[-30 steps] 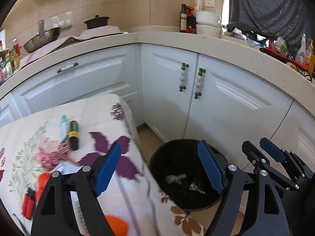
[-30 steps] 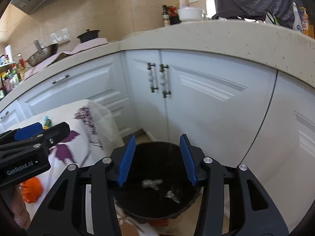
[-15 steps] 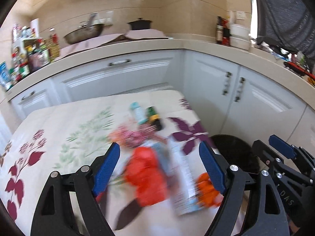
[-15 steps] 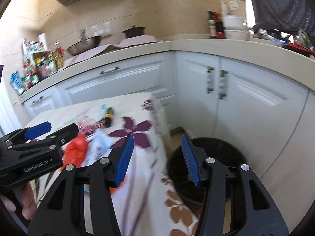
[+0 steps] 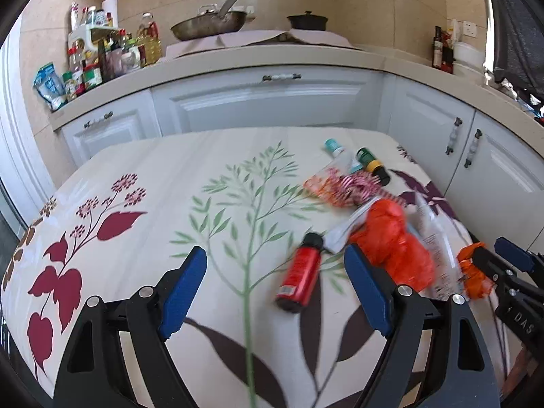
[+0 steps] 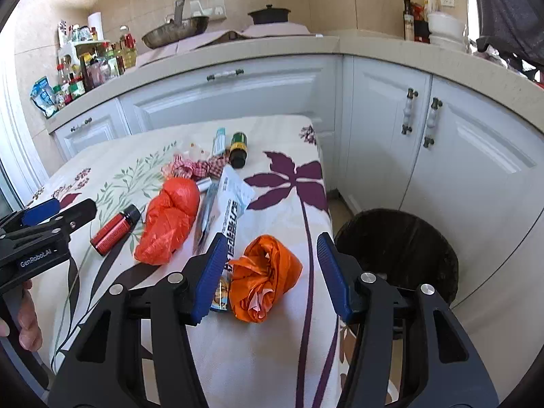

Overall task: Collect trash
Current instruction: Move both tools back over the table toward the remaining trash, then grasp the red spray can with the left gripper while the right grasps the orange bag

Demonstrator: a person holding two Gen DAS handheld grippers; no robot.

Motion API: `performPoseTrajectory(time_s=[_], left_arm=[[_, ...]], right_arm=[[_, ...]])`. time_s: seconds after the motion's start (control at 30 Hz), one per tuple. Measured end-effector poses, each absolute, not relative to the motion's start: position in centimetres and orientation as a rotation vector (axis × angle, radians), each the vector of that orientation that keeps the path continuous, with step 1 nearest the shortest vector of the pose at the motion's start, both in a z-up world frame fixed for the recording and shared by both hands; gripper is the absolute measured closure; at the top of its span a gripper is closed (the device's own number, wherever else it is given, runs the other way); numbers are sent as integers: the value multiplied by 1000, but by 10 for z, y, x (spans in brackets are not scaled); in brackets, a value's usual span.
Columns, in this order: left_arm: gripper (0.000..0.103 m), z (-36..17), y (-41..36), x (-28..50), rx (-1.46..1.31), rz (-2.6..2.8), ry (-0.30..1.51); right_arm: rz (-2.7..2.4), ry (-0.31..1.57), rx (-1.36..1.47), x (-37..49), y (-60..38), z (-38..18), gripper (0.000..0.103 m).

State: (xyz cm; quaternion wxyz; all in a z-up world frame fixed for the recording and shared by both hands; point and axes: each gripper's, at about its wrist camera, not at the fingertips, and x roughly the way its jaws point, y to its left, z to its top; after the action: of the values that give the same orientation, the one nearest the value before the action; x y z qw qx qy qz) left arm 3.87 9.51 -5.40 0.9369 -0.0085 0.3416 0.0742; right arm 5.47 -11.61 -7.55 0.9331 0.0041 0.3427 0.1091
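Trash lies on a floral-cloth table: an orange crumpled bag, a red crumpled bag, a small red bottle, a white printed wrapper, a red-white ribbon and a green-capped bottle. My right gripper is open, just above the orange bag. My left gripper is open and empty, close above the red bottle. A black trash bin stands on the floor right of the table.
White cabinets and a beige counter wrap around behind and to the right. A wok, a black pot and several bottles stand on the counter.
Both grippers have swung left from over the black bin to over the table's trash. Both stay open and empty.
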Motion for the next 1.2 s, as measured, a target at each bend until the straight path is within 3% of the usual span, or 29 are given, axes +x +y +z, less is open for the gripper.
performPoseTrajectory(time_s=[0.17,0.27,0.53,0.8,0.93,1.2], left_arm=[[23,-63,104,38,-39,147,725],[23,-68,107,41,-44,137,742],[24,-76,103,48,-44,106,772],[53,-85,96,52,-22,69,804],[73,-86,95,53,-29,41,816],[77,-83,96,49,-40,37,799]], right_arm=[[231,742,17,59,-116,-83,51],[250,762,30,60,-116,-87,61],[264,747,46,56,-119,-84,62],[266,731,59,55,-126,-79,62],[264,726,61,55,-128,-78,62],[259,716,61,54,-129,-76,62]])
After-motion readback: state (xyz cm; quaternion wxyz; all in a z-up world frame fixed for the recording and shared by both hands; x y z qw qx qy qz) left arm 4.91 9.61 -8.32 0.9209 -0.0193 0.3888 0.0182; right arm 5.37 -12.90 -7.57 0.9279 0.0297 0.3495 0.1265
